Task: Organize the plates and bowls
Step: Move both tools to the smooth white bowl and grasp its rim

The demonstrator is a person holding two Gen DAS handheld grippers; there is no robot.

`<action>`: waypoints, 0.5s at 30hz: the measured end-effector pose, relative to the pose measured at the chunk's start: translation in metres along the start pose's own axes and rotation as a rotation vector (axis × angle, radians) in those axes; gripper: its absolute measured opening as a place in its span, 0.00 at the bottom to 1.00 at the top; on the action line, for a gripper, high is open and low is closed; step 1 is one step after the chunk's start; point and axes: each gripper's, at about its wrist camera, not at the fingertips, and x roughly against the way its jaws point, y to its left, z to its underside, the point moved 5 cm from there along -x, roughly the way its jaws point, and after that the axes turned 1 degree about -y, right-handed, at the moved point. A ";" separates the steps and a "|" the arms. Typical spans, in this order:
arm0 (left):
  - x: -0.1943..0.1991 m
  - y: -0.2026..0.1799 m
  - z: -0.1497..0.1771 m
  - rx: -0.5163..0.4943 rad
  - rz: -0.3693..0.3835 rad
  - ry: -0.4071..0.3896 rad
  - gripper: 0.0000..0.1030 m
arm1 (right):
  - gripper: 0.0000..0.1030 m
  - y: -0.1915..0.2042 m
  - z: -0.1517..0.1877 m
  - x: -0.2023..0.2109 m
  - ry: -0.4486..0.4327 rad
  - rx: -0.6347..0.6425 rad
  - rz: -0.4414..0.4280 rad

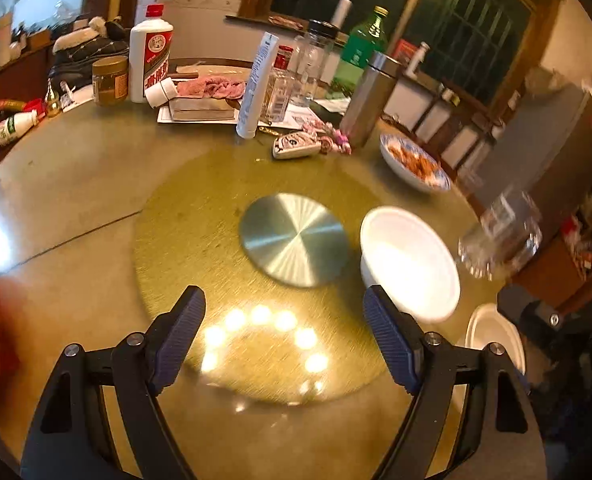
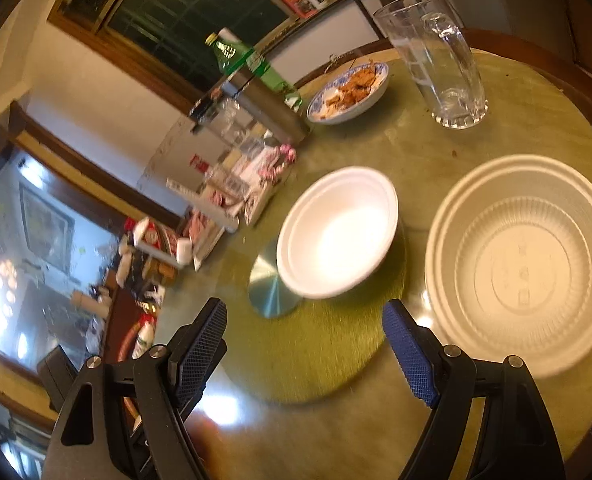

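White foam bowl point(image 2: 338, 232), smooth and round, sits on the glass turntable point(image 2: 316, 352), partly over its brushed-metal hub disc point(image 1: 294, 240). Just beside it: ribbed translucent plastic bowl point(image 2: 524, 264). Tall clear glass point(image 2: 440, 60) and patterned dish of food point(image 2: 350, 94) behind. Left gripper point(image 1: 284, 308) and right gripper point(image 2: 304, 320) both spread wide, holding nothing.

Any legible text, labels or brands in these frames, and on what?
"贵州茅", the rest hidden: white liquor bottle, red-and-white label.
Green bottle label: too blurred to read.
White tube print: too small to read.
Clear plastic bowl embossed marks: unreadable.
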 end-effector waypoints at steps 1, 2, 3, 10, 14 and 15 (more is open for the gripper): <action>-0.006 -0.003 -0.002 0.010 -0.004 0.001 0.79 | 0.80 -0.002 -0.004 -0.002 -0.010 -0.010 -0.004; -0.009 -0.005 -0.004 0.010 -0.009 0.001 0.79 | 0.80 -0.004 -0.007 -0.006 -0.015 -0.016 -0.007; -0.015 -0.009 -0.006 0.007 -0.021 0.002 0.79 | 0.80 -0.004 -0.010 -0.010 -0.017 -0.022 -0.005; -0.047 -0.028 -0.009 -0.033 -0.042 0.036 0.79 | 0.79 -0.022 -0.024 -0.035 -0.010 -0.065 0.057; -0.061 -0.034 -0.010 -0.038 -0.046 0.057 0.79 | 0.77 -0.033 -0.030 -0.040 -0.018 -0.095 0.077; -0.064 -0.036 -0.011 -0.042 -0.046 0.058 0.79 | 0.74 -0.034 -0.031 -0.042 -0.021 -0.099 0.079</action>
